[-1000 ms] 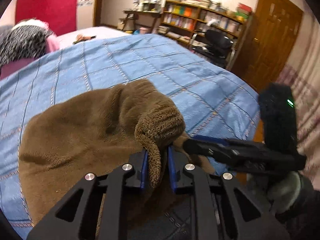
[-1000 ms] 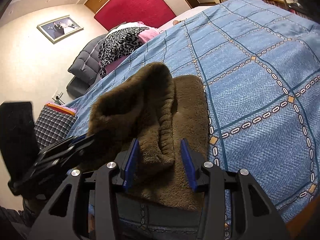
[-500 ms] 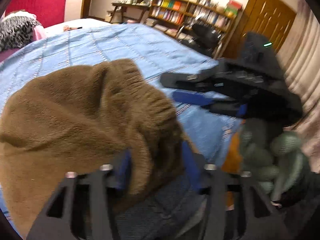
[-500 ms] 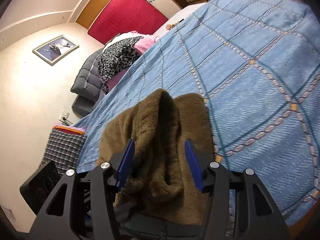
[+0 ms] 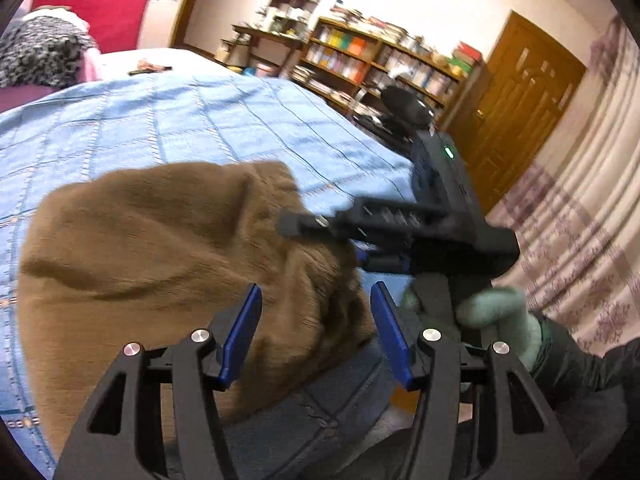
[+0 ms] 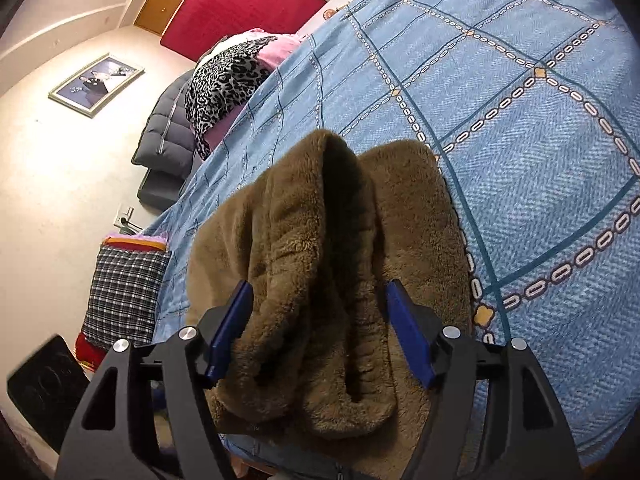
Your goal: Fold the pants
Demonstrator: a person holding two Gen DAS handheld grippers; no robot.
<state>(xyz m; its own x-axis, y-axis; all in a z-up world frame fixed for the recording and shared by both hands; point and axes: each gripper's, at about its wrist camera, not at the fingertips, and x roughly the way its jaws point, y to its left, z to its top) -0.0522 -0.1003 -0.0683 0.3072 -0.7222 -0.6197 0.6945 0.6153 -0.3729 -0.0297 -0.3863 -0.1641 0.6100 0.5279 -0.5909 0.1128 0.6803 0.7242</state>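
Brown fleece pants lay bunched on the blue bed. Left claw gaped wide, just opened; right claw likewise, pads clear of the fleece between them.

- Your right gripper has just been opening; its blue pads sit either side of the brown fleece pants, not squeezing.
- Pants are bunched at the edge of the blue patterned bedspread.
- Leopard-print cloth lies at the far end, checked cushion beside the bed.
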